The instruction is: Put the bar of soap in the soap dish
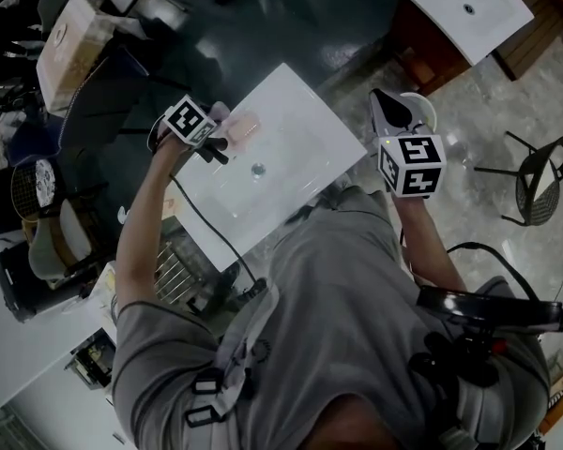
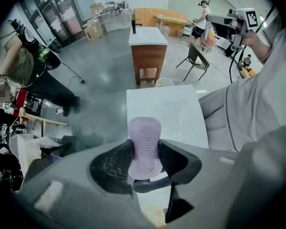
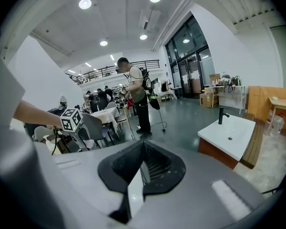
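The left claw (image 1: 211, 143) points straight down over the white counter (image 1: 296, 111), above its near-left part and a little way from the drain (image 1: 258, 169) of the basin sunk in its middle. Seen from the left gripper view, this claw (image 2: 145, 168) stands about half open and is clamped on the bar of soap (image 2: 144, 144). The lilac bar stands on end between the two black pads (image 2: 112, 163), one pressing on each of its broad faces, and its rounded top pokes out past the tips. The soap is off the counter, held in the air above it. Just beside that claw, lying flat on the counter, is a pale pinkish thing that looks like the soap dish (image 1: 242, 127), though from here I can't make out its shape well. The right claw (image 1: 387, 103) is held off the counter's far-right edge, clear of it and touching nothing. In the right gripper view its jaws (image 3: 143, 163) are drawn together at the tips with nothing between them.
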Demonstrator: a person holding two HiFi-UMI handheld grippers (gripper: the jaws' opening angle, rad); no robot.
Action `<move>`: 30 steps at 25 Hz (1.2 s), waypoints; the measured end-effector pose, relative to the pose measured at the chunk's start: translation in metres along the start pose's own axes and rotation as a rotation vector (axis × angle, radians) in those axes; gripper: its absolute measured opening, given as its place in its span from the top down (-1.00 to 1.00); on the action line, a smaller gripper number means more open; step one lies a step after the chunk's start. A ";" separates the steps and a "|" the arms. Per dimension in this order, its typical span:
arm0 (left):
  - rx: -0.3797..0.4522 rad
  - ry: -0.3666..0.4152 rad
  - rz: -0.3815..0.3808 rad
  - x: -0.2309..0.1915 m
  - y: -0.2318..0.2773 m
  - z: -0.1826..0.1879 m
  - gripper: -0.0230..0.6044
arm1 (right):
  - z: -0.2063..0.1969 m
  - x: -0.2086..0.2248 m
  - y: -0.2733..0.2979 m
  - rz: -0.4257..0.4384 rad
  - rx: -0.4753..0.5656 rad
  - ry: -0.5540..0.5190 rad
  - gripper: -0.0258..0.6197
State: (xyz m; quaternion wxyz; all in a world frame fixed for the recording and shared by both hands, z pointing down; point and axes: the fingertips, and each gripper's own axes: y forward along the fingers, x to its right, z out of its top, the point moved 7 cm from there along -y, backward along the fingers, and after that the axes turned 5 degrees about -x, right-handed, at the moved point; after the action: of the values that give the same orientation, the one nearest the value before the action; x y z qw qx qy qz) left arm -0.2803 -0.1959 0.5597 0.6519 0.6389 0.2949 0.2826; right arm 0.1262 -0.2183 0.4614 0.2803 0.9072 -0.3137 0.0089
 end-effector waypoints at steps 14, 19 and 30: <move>-0.069 0.037 -0.088 -0.015 0.073 0.000 0.37 | -0.023 0.000 -0.019 -0.055 -0.029 0.012 0.91; -0.099 0.045 -0.118 -0.021 0.109 -0.001 0.37 | -0.039 0.005 -0.025 -0.099 -0.051 0.033 0.91; -0.145 0.036 -0.195 -0.018 0.165 0.002 0.37 | -0.057 0.019 -0.028 -0.157 -0.106 0.053 0.91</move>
State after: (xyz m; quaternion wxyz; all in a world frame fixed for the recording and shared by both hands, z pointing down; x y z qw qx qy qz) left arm -0.2888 -0.2067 0.7250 0.7154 0.5534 0.3458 0.2498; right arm 0.1667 -0.1818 0.4994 0.3358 0.9123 -0.2342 -0.0055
